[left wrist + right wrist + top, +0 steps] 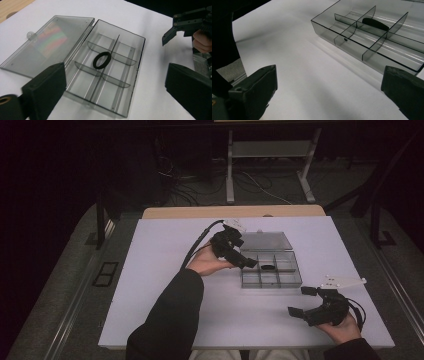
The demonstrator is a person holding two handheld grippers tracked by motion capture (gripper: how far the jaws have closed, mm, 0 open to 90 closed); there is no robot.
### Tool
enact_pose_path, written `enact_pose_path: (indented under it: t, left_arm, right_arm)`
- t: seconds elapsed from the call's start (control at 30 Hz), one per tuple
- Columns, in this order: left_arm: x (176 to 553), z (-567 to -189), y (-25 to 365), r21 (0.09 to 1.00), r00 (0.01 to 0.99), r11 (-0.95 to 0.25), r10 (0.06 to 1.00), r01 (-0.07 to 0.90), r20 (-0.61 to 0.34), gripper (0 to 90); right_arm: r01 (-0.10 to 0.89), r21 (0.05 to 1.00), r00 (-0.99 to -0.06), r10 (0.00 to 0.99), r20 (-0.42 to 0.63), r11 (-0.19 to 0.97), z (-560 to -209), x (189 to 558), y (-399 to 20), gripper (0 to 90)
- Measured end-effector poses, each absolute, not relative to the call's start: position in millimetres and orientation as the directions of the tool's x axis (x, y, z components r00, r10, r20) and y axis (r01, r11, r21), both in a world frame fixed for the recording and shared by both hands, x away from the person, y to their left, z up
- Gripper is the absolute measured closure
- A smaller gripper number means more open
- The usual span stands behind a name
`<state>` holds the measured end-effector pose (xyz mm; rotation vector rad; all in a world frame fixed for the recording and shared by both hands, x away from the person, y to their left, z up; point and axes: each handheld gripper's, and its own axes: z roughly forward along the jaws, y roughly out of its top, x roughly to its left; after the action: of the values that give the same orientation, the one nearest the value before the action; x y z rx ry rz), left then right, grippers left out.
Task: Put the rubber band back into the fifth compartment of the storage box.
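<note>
- Dark room behind, cables on the floor; I'm working over a white table (pixel 165 285) with a wooden strip at its far edge.
- I'm holding the left gripper (pixel 245 261) just over the near-left corner of the clear compartment box (pixel 296 276); its jaws are standing wide apart, with nothing between them.
- In the left gripper view, the black ring (pixel 102 60) is lying ahead of my left fingers, between their lines but well past the tips.
- Black ring is sitting across the centre dividers of the box, tilted, resting on the divider edges; I cannot tell exactly which compartment it belongs to.
- Box lid (pixel 47 42) is lying flipped open flat on the table, beyond my left-hand finger in that view.
- I'm keeping the right gripper (pixel 302 301) low over the table near the front edge, well apart from the box; jaws are spread open, gripping nothing.
- In the right gripper view the box is lying ahead of my fingers, toward the right one.
</note>
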<state>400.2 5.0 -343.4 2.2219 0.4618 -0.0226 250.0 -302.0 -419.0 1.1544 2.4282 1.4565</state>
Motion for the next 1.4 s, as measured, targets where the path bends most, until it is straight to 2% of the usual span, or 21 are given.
enact_pose_path:
  t: [0.1, 0.63, 1.4]
  left_arm:
    - [399, -344, 13, 0.750, 0.930, -0.570, 0.326, 0.336, -0.168, 0.0]
    - [379, -347, 63, 0.768, 0.903, -0.521, 0.395, 0.373, -0.170, 0.0]
    - [324, -373, 124, 0.799, 0.855, -0.441, 0.490, 0.409, -0.167, 0.0]
  right_arm:
    - [0.560, 0.785, -0.712, 0.639, 0.291, 0.265, -419, 250, -302, 0.1]
    - [0.559, 0.785, -0.712, 0.640, 0.290, 0.266, -419, 250, -302, 0.1]
    - [0.565, 0.780, -0.709, 0.643, 0.291, 0.270, -421, 249, -300, 0.0]
